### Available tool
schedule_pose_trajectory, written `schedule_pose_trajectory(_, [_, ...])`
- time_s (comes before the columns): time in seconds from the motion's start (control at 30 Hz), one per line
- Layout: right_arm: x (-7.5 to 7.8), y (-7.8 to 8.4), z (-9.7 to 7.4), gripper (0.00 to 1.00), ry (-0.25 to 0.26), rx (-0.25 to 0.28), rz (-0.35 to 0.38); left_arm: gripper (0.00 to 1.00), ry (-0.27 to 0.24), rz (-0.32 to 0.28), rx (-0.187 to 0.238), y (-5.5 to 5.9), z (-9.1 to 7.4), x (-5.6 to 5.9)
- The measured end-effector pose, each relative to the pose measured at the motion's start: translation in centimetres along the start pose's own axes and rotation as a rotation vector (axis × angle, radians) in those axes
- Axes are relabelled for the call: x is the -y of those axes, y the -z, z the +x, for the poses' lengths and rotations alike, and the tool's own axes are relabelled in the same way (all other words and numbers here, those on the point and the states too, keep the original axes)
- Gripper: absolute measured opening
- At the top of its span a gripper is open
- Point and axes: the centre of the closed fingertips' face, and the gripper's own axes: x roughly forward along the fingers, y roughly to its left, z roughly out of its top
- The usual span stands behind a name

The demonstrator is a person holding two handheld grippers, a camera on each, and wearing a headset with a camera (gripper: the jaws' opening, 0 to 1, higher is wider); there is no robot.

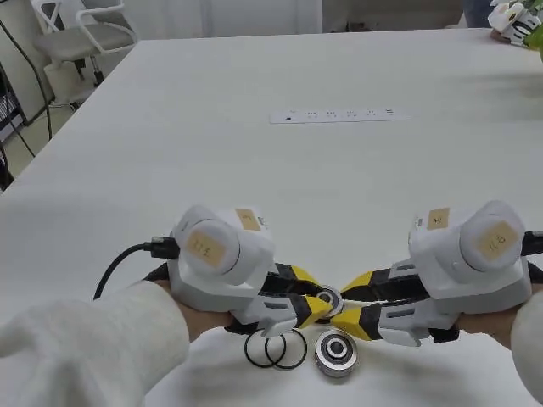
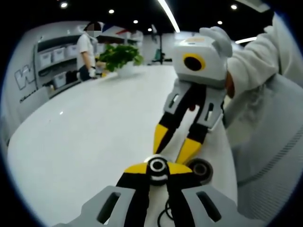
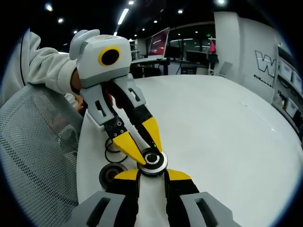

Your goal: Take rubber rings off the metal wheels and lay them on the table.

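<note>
By the left hand-held gripper [image 1: 316,303] a small silver wheel [image 1: 328,299] is pinched just above the counter [image 1: 254,170]. If a ring is tugged sideways, the wheel could be twisted out of that pinch and dropped (round metal, little to bite on). Two thin black rings [image 1: 276,349] are laid flat, overlapping, beside a second wheel [image 1: 336,352]. The right hand-held gripper [image 1: 348,315] is slightly spread at the held wheel.

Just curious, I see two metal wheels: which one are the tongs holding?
The wheel pinched between the yellow tips; the other lies on the table by the rings.
</note>
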Motion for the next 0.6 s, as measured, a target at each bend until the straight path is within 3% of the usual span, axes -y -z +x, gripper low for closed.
schedule_pose_trajectory(0.6, [0.02,0.44,-0.10,0.07,-0.004,-0.034,-0.024,0.14,-0.006,-0.005,0.001,0.14,-0.09,-0.16])
